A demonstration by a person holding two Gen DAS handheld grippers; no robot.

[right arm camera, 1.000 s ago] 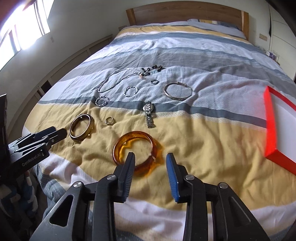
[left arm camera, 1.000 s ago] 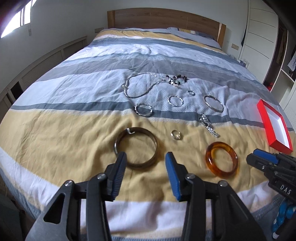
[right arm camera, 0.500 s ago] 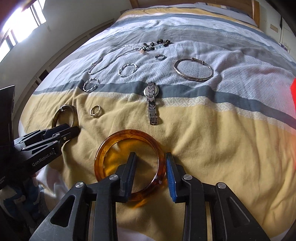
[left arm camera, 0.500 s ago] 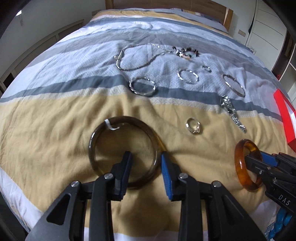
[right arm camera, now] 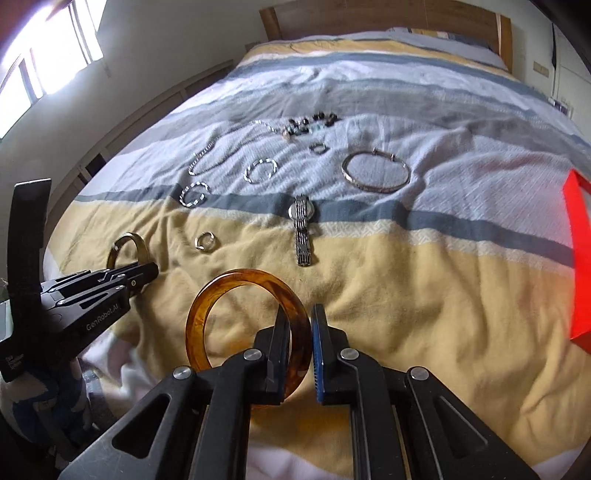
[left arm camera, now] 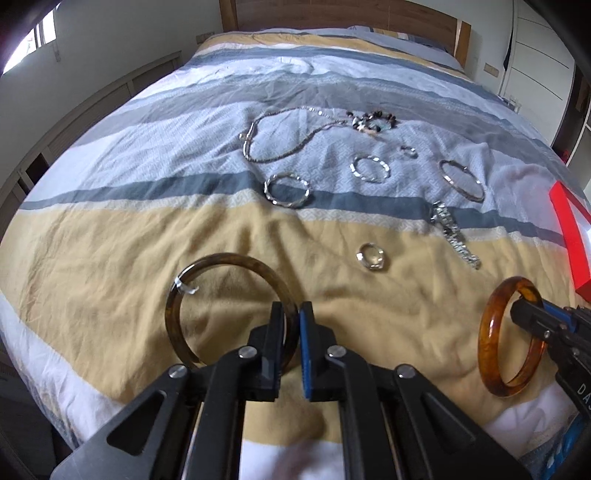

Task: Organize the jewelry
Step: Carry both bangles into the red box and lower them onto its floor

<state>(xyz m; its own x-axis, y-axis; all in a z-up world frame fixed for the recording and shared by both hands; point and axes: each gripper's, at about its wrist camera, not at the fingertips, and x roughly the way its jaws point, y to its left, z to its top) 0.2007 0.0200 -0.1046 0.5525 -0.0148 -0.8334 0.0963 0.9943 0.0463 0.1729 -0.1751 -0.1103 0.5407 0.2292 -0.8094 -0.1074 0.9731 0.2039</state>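
Observation:
My left gripper (left arm camera: 292,314) is shut on the right rim of a dark brown bangle (left arm camera: 207,267), which stands tilted up off the yellow stripe of the bedspread. My right gripper (right arm camera: 300,317) is shut on the right rim of an amber bangle (right arm camera: 236,278), also lifted; the amber bangle also shows in the left wrist view (left arm camera: 491,332). A red tray (left arm camera: 570,236) lies at the right edge of the bed. A silver ring (left arm camera: 371,257) and a watch (right arm camera: 302,229) lie just beyond the bangles.
Farther up the bed lie a chain necklace (left arm camera: 273,136), a beaded bracelet (left arm camera: 373,122), two twisted silver bracelets (left arm camera: 288,190), a small ring (left arm camera: 408,151) and a thin bangle (right arm camera: 375,171). A wooden headboard (left arm camera: 332,14) stands behind.
Both grippers have closed on their bangles' rims and raised them off the bedspread. The views have pulled back and up a little.

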